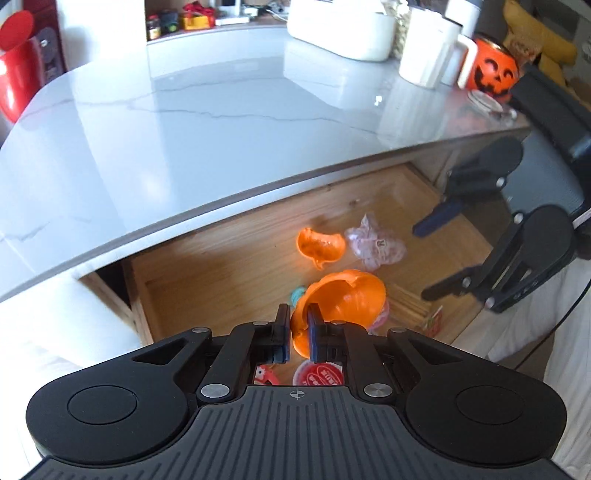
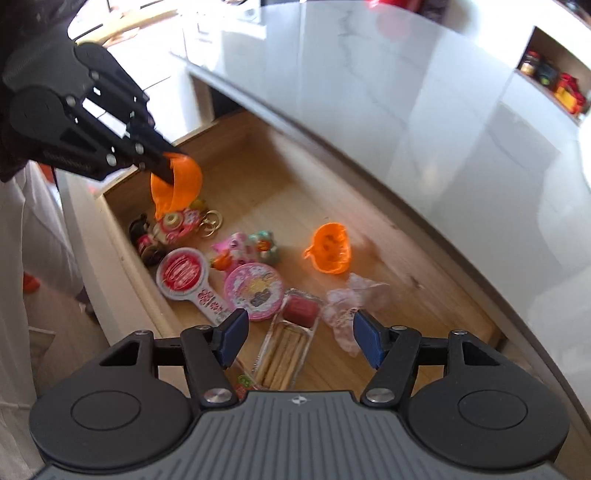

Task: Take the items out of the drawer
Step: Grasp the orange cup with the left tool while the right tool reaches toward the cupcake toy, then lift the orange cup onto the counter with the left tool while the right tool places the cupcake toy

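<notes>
My left claw (image 1: 298, 328) tilts steeply down, pinching an orange pumpkin shell (image 1: 341, 297) above the drawer (image 1: 207, 266); my right claw (image 2: 299, 338) hangs spread, gripping nothing.

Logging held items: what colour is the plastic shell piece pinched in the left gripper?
Orange, clearest in the left wrist view: plastic shell piece between the left gripper pads.

Setting: home kitchen. Marble-look counter (image 1: 184, 122) runs beyond the tongs, carrying white appliances (image 1: 341, 31) and a pumpkin bucket (image 1: 493, 70). Shelf with jars (image 1: 155, 27) farther back. Wooden drawer (image 2: 258, 155) open below the tongs, holding toys and trinkets.
</notes>
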Tool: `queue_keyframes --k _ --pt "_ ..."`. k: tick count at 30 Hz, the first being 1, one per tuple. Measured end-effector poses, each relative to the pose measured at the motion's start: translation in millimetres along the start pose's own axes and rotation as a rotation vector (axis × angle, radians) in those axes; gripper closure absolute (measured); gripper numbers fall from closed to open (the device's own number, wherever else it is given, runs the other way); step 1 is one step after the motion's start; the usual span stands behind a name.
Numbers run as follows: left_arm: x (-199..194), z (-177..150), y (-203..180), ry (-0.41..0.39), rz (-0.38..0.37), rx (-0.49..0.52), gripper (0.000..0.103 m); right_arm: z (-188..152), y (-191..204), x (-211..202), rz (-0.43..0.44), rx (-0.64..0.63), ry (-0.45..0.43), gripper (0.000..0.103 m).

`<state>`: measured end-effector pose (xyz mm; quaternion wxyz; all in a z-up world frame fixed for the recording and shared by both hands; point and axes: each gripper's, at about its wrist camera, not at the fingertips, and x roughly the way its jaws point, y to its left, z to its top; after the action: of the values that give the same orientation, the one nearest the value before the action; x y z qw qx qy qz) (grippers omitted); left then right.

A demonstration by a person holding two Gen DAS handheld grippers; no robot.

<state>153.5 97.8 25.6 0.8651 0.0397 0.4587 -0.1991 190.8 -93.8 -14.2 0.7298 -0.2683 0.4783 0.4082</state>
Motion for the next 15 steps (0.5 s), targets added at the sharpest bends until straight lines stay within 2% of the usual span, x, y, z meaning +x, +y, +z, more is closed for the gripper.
queue_keyframes --k 3,6,11,13,15 --pt "-6.7 -8.8 13.3 -0.014 0.010 -0.055 0.092 20.8 8.3 31.1 0.065 -0.044 0.068 0.039" --pt "-8.8 -18.3 24.6 -0.007 -0.004 -0.095 0.092 32.1 19.3 59.5 0.090 -0.069 0.132 0.038" --pt "-10.8 -28.6 28.5 0.017 -0.024 -0.086 0.092 43.5 25.4 103.2 0.055 -0.088 0.254 0.036" --pt "-11.9 -28.4 25.4 0.011 -0.038 -0.069 0.092 44.0 27.3 106.8 0.033 -0.075 0.287 0.047" --pt "-10.3 -26.0 20.5 -0.003 -0.062 -0.050 0.092 40.9 30.4 92.1 0.020 -0.062 0.257 0.047"
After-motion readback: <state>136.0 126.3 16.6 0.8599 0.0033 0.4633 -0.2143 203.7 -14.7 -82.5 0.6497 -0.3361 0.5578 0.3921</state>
